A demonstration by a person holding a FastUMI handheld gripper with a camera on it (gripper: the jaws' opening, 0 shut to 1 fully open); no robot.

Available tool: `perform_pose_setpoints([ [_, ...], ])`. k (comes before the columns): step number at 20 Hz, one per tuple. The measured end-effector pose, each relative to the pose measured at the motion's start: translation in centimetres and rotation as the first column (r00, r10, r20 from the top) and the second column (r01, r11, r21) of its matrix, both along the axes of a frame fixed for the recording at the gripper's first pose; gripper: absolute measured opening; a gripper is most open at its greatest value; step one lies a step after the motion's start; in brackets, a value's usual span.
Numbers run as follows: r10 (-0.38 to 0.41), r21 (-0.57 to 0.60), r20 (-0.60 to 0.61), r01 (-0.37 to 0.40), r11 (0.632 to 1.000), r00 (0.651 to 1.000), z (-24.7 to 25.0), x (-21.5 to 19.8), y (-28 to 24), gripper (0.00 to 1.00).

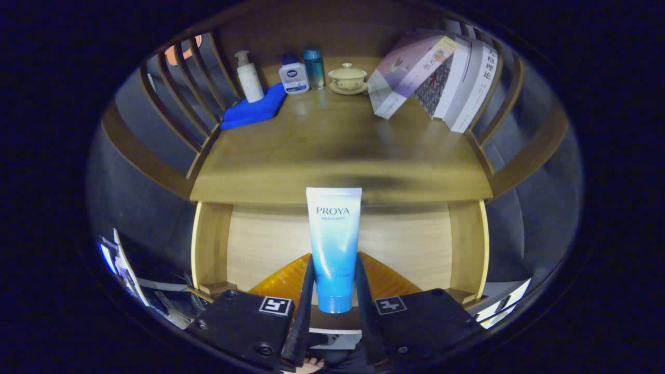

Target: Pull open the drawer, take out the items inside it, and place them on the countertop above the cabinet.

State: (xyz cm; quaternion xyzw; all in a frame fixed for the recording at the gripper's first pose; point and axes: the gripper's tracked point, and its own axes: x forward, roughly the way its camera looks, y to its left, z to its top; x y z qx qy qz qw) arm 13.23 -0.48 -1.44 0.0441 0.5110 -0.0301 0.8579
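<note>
My gripper is shut on a white-to-blue cosmetic tube, held upright with its cap end down between both fingers. Below and behind the tube lies the open wooden drawer, with a pale floor and an orange item under the fingers. Beyond the tube stretches the brown wooden countertop of the cabinet. The tube hangs over the drawer, just short of the countertop's front edge.
At the back of the countertop stand a pump bottle, a white bottle with a blue cap, a teal bottle and a lidded cup on a saucer. A blue cloth lies left; leaning books stand right. Slatted rails flank both sides.
</note>
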Motion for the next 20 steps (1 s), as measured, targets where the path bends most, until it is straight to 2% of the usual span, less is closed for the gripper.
perform_pose_setpoints([
  [4,-0.017,0.002,0.033,0.017,1.000,0.999,1.5,3.9,-0.1,0.45],
  [9,-0.026,0.011,0.033,0.025,1.000,0.999,1.0,7.9,0.0,0.45],
  [20,-0.042,0.007,-0.024,0.042,0.999,0.999,-2.7,12.8,-1.2,0.45],
])
